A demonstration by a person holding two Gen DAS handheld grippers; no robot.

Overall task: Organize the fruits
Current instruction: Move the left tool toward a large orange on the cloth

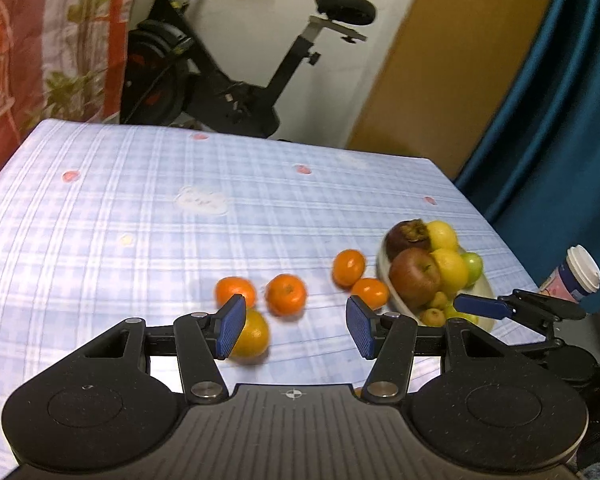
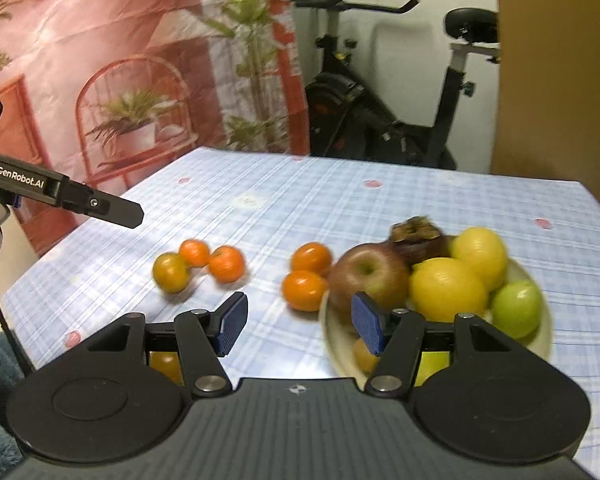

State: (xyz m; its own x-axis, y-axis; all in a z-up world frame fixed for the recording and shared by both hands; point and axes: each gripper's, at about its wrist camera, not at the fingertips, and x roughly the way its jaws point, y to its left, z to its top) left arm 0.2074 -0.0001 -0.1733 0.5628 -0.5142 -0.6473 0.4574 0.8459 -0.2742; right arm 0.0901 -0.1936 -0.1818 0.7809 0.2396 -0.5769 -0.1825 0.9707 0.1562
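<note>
On cloth (image 1: 140,200): 5 oranges (image 1: 286,294) | both tools (image 1: 296,326) (image 2: 300,326) open, empty

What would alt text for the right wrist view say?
An open, empty tool hovers over a checked tablecloth, where a plate holds an apple, lemons and a green fruit. Five oranges lie loose beside it.
</note>
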